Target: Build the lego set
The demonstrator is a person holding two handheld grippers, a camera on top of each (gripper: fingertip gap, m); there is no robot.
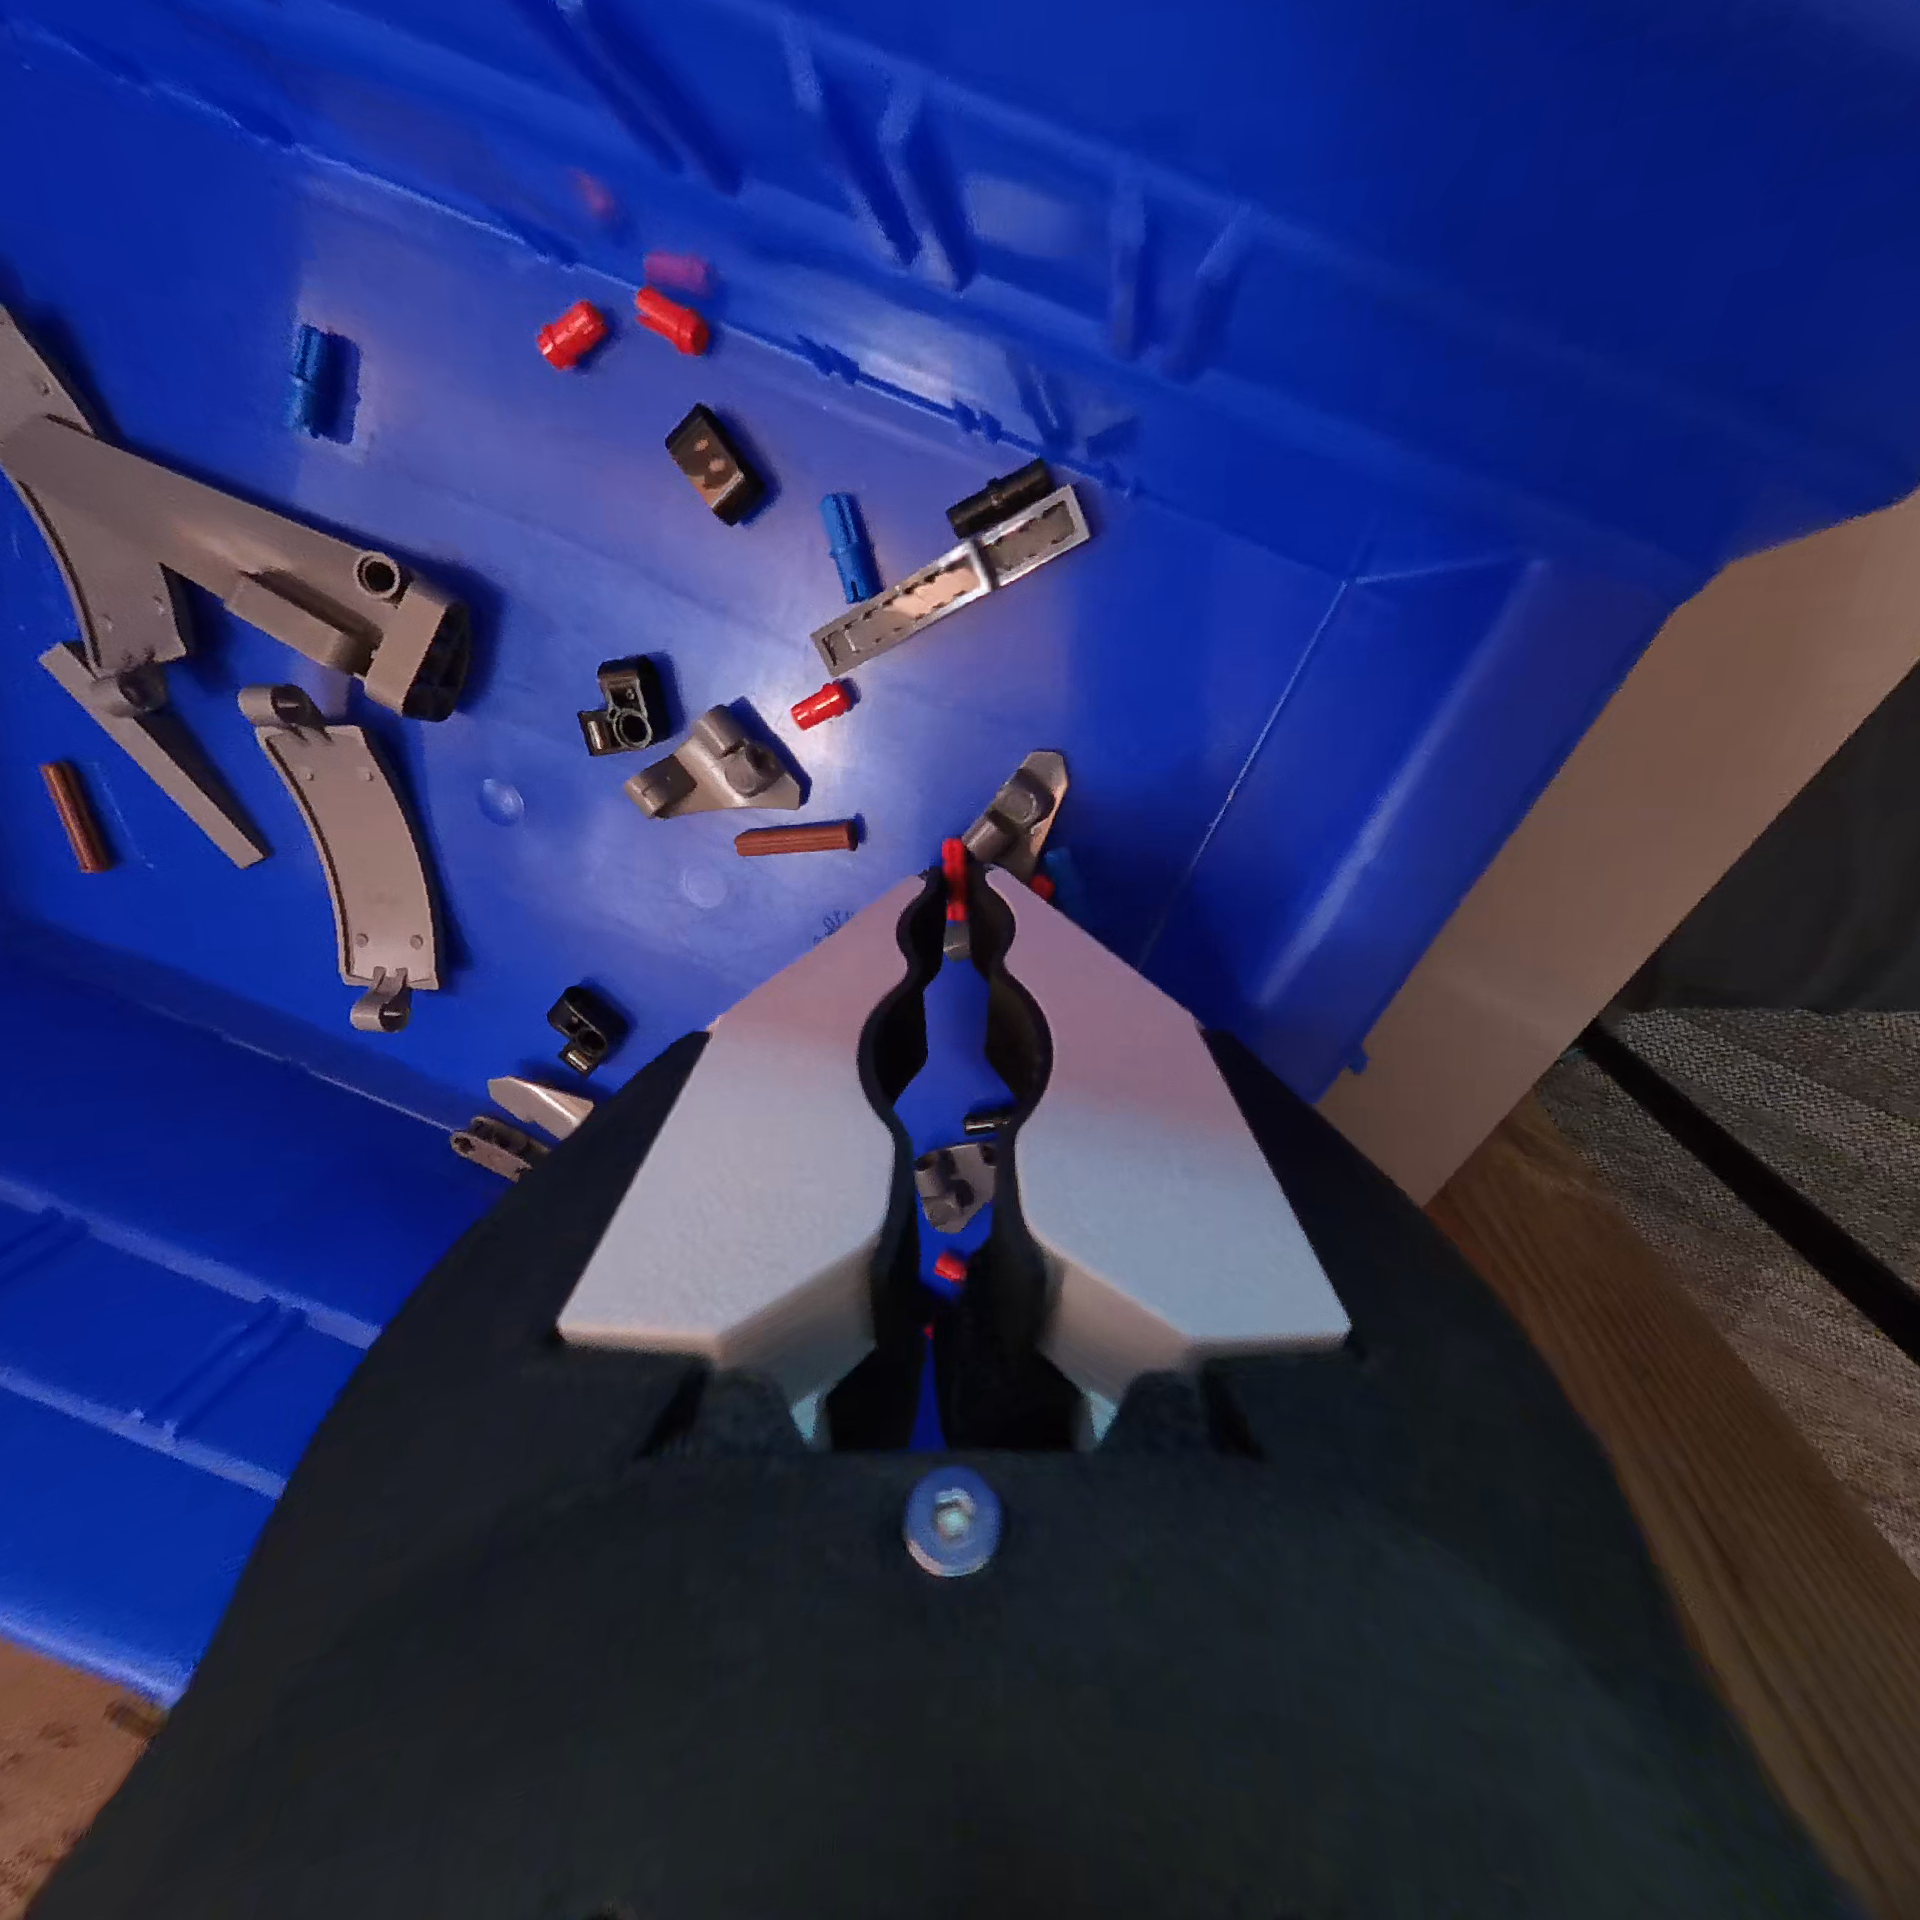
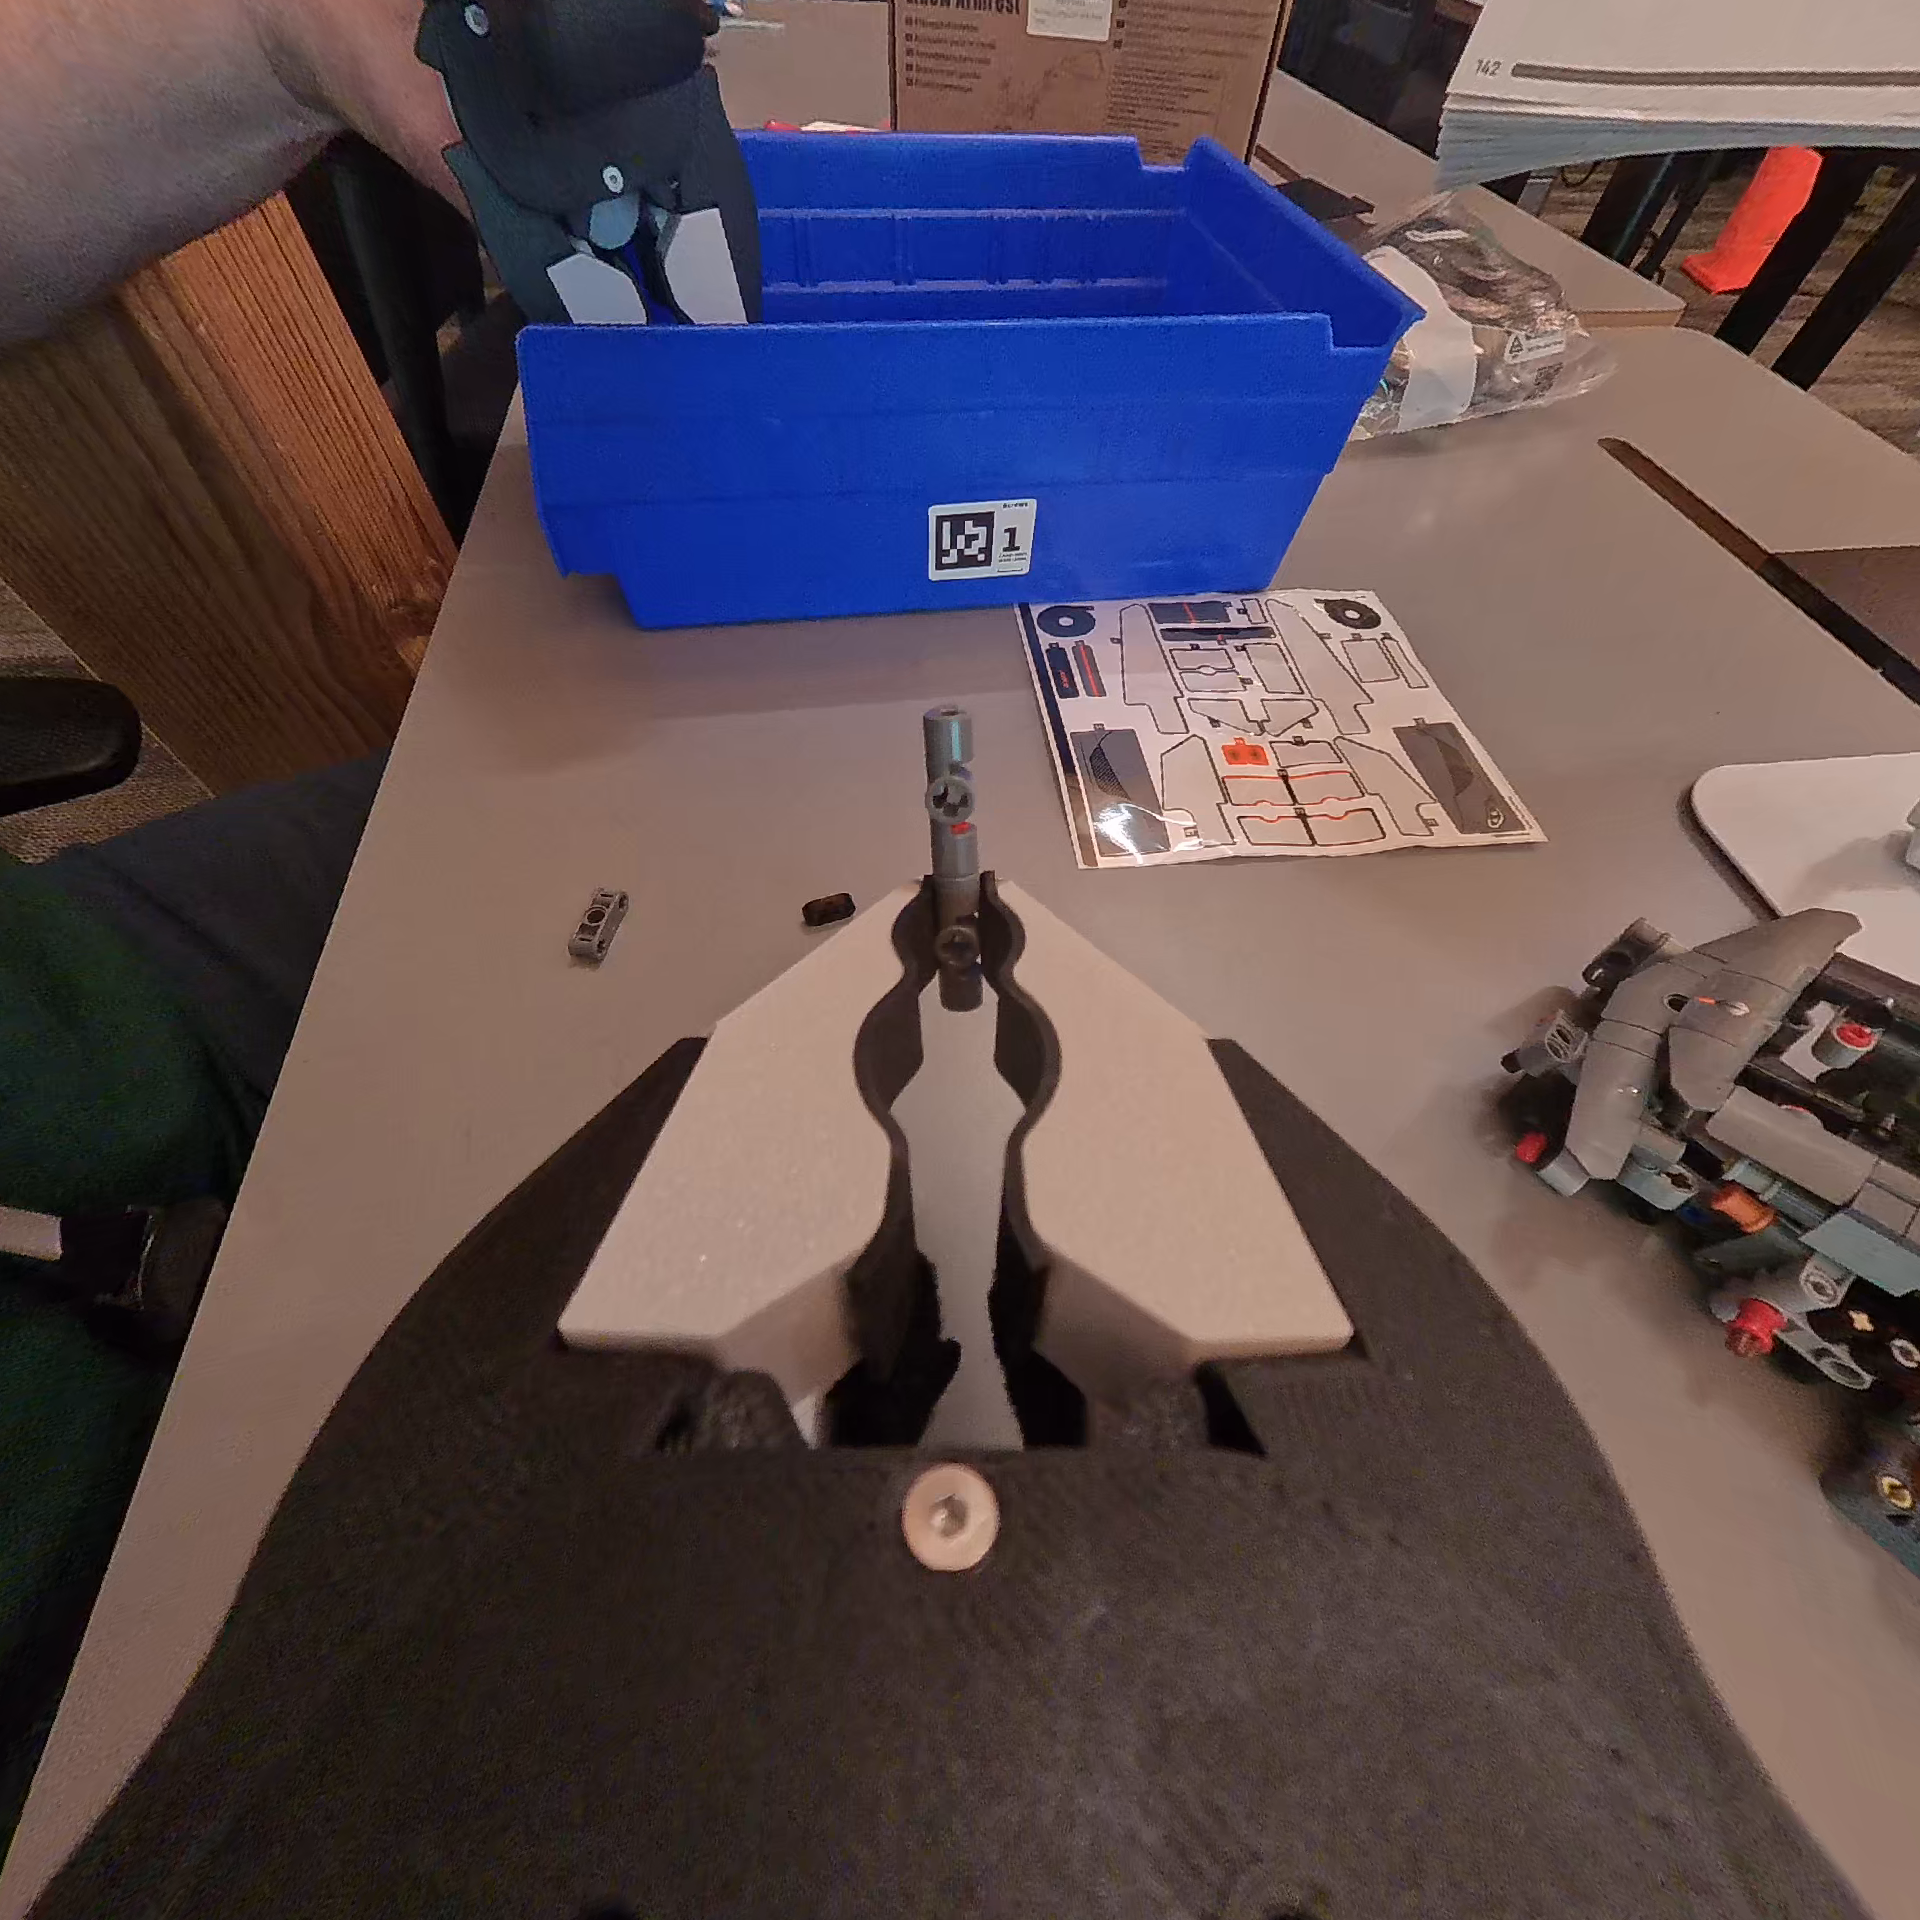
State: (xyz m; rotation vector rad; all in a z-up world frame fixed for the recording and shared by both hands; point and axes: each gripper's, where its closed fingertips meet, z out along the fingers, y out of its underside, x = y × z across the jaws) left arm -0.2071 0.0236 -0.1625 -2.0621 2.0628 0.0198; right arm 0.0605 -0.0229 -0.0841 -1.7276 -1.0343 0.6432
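Observation:
My left gripper (image 1: pixel 956 883) reaches into the blue bin (image 1: pixel 1299 727) and is shut on a small red pin (image 1: pixel 954 878), held above the bin floor. Loose pieces lie on the bin floor: grey curved panels (image 1: pixel 358 831), red pins (image 1: pixel 571 335), blue pins (image 1: pixel 850 545), black connectors (image 1: pixel 715 462), brown axles (image 1: pixel 798 840). My right gripper (image 2: pixel 956 894) is shut on a grey connector assembly (image 2: pixel 951 800) that stands upright above the grey table (image 2: pixel 675 748). The left gripper (image 2: pixel 634 260) also shows in the right wrist view, dipping into the bin (image 2: pixel 935 447).
A sticker sheet (image 2: pixel 1268 727) lies in front of the bin. A partly built grey model (image 2: pixel 1745 1122) sits at the right. A small grey piece (image 2: pixel 600 923) and a black piece (image 2: pixel 828 908) lie on the table. A cardboard box (image 2: pixel 1081 62) and plastic bags (image 2: pixel 1475 312) stand behind. My right gripper's tips are some 12 centimetres from the small grey piece (image 2: pixel 600 923).

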